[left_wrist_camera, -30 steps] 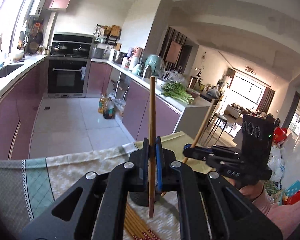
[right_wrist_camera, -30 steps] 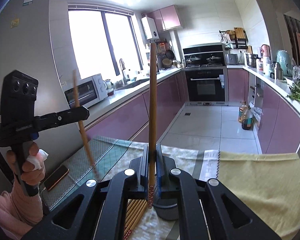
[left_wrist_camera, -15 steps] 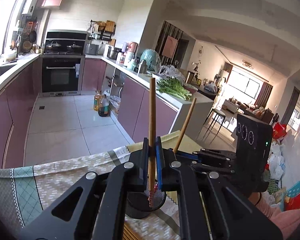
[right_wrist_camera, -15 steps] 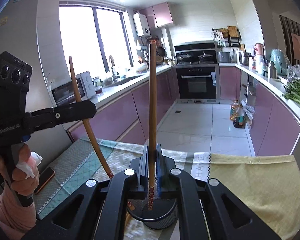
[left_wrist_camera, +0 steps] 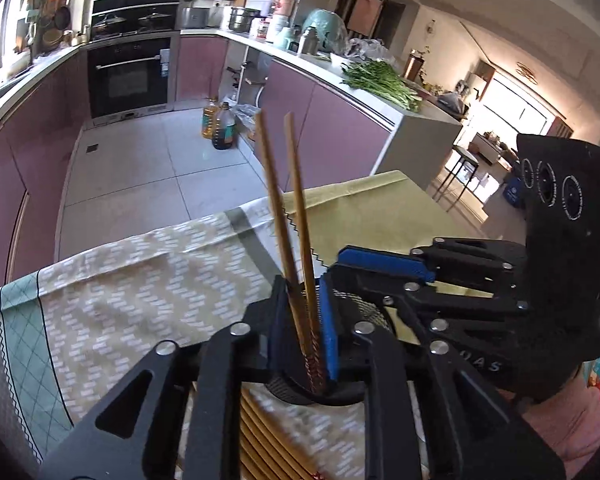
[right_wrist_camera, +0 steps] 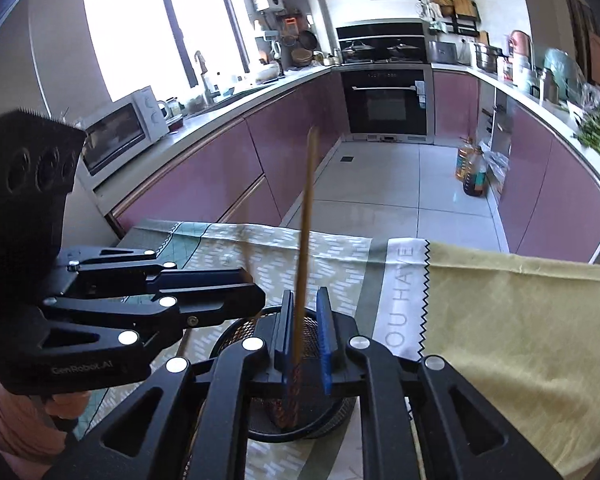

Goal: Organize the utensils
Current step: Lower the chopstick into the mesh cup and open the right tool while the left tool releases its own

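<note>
A black mesh utensil holder (right_wrist_camera: 300,420) stands on the cloth-covered table, also in the left wrist view (left_wrist_camera: 352,388). Two wooden chopsticks (left_wrist_camera: 288,240) stand in it, leaning between the jaws of my left gripper (left_wrist_camera: 302,340), which is open. In the right wrist view one blurred chopstick (right_wrist_camera: 306,240) stands in the holder between the open jaws of my right gripper (right_wrist_camera: 304,344). Each gripper shows in the other's view, the right (left_wrist_camera: 384,262) beside the holder, the left (right_wrist_camera: 220,288) to its left. Both hover just above the holder's rim.
A bundle of more chopsticks (left_wrist_camera: 276,444) lies on the patterned cloth (left_wrist_camera: 140,280) under my left gripper. A yellow cloth (right_wrist_camera: 512,320) covers the table's right part. Purple kitchen cabinets and an oven lie beyond the table's far edge.
Both grippers came down over the holder and opened. The chopsticks they gripped now stand loose in the holder.
</note>
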### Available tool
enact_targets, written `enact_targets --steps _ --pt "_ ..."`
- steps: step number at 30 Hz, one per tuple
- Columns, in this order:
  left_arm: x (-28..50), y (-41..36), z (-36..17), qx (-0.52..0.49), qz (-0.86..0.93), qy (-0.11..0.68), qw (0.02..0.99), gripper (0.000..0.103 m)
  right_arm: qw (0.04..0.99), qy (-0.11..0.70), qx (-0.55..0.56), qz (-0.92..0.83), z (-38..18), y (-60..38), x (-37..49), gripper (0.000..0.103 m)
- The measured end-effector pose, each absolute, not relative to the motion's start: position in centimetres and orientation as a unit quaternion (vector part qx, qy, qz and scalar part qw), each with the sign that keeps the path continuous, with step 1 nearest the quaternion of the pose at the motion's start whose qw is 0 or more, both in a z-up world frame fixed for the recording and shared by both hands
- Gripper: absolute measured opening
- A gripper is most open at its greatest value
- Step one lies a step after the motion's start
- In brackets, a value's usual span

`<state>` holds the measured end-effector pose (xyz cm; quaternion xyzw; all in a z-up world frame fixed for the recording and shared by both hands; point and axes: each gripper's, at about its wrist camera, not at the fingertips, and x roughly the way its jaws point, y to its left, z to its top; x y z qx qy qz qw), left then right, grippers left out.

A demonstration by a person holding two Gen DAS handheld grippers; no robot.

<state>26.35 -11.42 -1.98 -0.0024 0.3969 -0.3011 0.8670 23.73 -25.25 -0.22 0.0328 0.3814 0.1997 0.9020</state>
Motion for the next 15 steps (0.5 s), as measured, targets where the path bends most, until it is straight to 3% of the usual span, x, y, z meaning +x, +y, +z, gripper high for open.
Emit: enact_targets --steps 9,15 --pt "19.9 -6.0 -1.3 0.028 -0.233 0.326 0.916 0.050 0.914 0.316 0.016 0.252 1.9 -24.4 17.8 0.029" --pt "18.1 -2.8 -6.4 0.029 -0.193 0.401 0.895 0.051 0.888 0.356 -0.020 0.292 -1.3 -21.1 14.8 0.030"
